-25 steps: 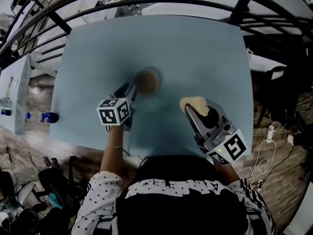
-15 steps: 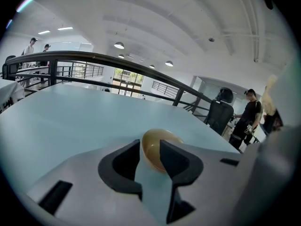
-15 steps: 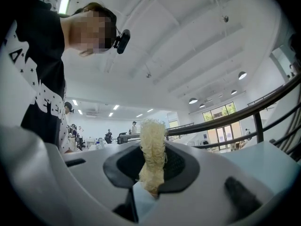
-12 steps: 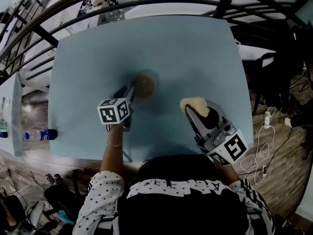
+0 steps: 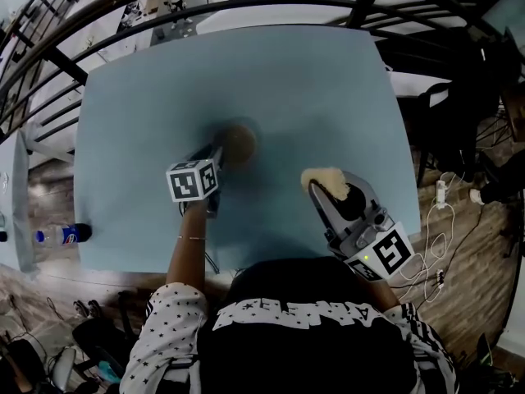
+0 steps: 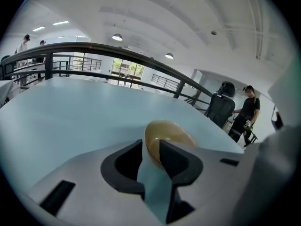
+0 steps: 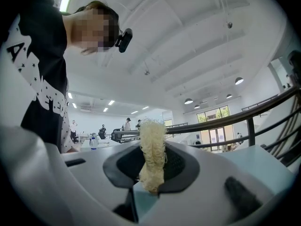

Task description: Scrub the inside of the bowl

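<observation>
A small brown bowl (image 5: 238, 144) sits on the pale blue table (image 5: 312, 89), left of the middle. My left gripper (image 5: 216, 157) reaches it from the near left. In the left gripper view the bowl (image 6: 169, 134) looks tipped, and its near rim runs down between the two black pads of the left gripper (image 6: 151, 150), which is shut on it. To the right, apart from the bowl, my right gripper (image 5: 329, 190) is shut on a pale yellow fibrous scrubber (image 5: 323, 176). In the right gripper view the scrubber (image 7: 153, 147) stands upright out of the right gripper (image 7: 153, 171).
A black railing (image 5: 246, 5) curves round the table's far side. A bottle (image 5: 62, 235) lies on the wooden floor at left, and cables (image 5: 443, 245) trail on the floor at right. A person in black (image 6: 248, 113) stands beyond the table.
The left gripper has closed in on the bowl, which now looks smaller and tipped at the jaws. The right gripper with the scrubber has hardly moved. The head camera shifted.
</observation>
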`<state>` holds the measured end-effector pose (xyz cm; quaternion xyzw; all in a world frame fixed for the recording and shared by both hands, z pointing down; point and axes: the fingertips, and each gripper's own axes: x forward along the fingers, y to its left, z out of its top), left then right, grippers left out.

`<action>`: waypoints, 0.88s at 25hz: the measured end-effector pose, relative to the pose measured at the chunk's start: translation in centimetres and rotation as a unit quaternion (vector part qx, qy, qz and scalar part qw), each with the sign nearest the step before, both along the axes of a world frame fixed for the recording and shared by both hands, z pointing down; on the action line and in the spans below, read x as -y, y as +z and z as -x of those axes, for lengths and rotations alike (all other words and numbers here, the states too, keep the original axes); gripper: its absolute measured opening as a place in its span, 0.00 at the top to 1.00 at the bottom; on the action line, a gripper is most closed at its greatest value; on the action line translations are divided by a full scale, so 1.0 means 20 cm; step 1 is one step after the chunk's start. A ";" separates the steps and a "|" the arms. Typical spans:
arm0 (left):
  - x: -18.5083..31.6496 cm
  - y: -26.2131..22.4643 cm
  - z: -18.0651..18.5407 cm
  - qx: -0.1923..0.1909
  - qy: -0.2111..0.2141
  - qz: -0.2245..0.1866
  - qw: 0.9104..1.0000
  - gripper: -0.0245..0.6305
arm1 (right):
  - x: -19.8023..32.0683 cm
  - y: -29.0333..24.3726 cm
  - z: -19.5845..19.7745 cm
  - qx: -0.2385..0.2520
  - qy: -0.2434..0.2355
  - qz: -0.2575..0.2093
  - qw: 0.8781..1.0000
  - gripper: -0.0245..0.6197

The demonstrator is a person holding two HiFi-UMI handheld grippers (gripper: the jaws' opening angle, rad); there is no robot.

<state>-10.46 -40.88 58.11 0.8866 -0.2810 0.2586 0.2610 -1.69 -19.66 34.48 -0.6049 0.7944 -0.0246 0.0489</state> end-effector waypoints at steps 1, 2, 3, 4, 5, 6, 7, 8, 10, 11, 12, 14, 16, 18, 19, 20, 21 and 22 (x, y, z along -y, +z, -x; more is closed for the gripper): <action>0.00 0.00 0.00 0.003 -0.001 -0.001 1.000 0.78 | 0.00 0.00 -0.01 -0.001 0.002 0.001 1.000 0.85; 0.00 0.01 -0.01 0.006 -0.004 -0.003 1.000 0.81 | -0.01 0.01 -0.02 -0.003 0.004 0.003 1.000 0.85; 0.00 0.01 -0.01 0.011 -0.009 -0.005 1.000 0.86 | -0.02 0.01 -0.02 -0.005 0.005 0.004 1.000 0.85; 0.01 0.01 -0.01 0.016 -0.014 -0.009 1.000 0.89 | -0.02 0.01 -0.03 -0.006 0.006 0.003 1.000 0.85; 0.01 0.01 0.00 0.019 -0.018 -0.012 1.000 0.90 | -0.03 0.01 -0.03 -0.006 0.005 0.002 1.000 0.85; 0.01 0.01 0.00 0.021 -0.020 -0.013 0.999 0.91 | -0.03 0.01 -0.03 -0.006 0.005 0.002 1.000 0.85; 0.00 0.00 -0.01 0.021 -0.021 -0.014 0.999 0.91 | -0.04 0.00 -0.03 -0.005 0.004 0.001 1.000 0.85; 0.00 0.00 -0.01 0.020 -0.023 -0.012 0.999 0.91 | -0.04 0.00 -0.04 -0.005 0.003 0.000 1.000 0.85; -0.02 -0.01 -0.02 0.016 -0.028 -0.008 0.999 0.92 | -0.05 0.01 -0.05 -0.005 0.001 -0.001 1.000 0.85; -0.02 -0.02 -0.02 0.015 -0.031 -0.007 0.999 0.92 | -0.06 0.01 -0.06 -0.003 0.000 -0.002 1.000 0.85; -0.03 -0.03 -0.02 0.014 -0.034 -0.006 0.999 0.92 | -0.06 0.01 -0.06 -0.002 -0.002 -0.003 1.000 0.85; -0.06 -0.06 -0.02 0.013 -0.038 -0.004 0.999 0.93 | -0.07 0.01 -0.07 0.000 -0.007 -0.005 1.000 0.85; -0.09 -0.07 -0.02 0.022 -0.038 -0.010 0.999 0.93 | -0.07 0.01 -0.08 0.001 -0.014 -0.008 1.000 0.85; -0.12 -0.10 -0.01 0.033 -0.037 -0.026 0.998 0.93 | -0.07 0.02 -0.10 0.004 -0.024 -0.010 1.000 0.85; -0.14 -0.11 -0.02 0.036 -0.038 -0.033 0.998 0.93 | -0.07 0.02 -0.10 0.007 -0.029 -0.011 0.999 0.85; -0.16 -0.12 -0.02 0.036 -0.040 -0.038 0.998 0.93 | -0.07 0.02 -0.11 0.012 -0.034 -0.013 0.999 0.85; -0.18 -0.13 -0.02 0.035 -0.043 -0.039 0.998 0.93 | -0.07 0.02 -0.12 0.017 -0.039 -0.014 0.999 0.85; -0.20 -0.14 -0.02 0.034 -0.047 -0.040 0.998 0.93 | -0.07 0.02 -0.14 0.022 -0.042 -0.015 0.999 0.85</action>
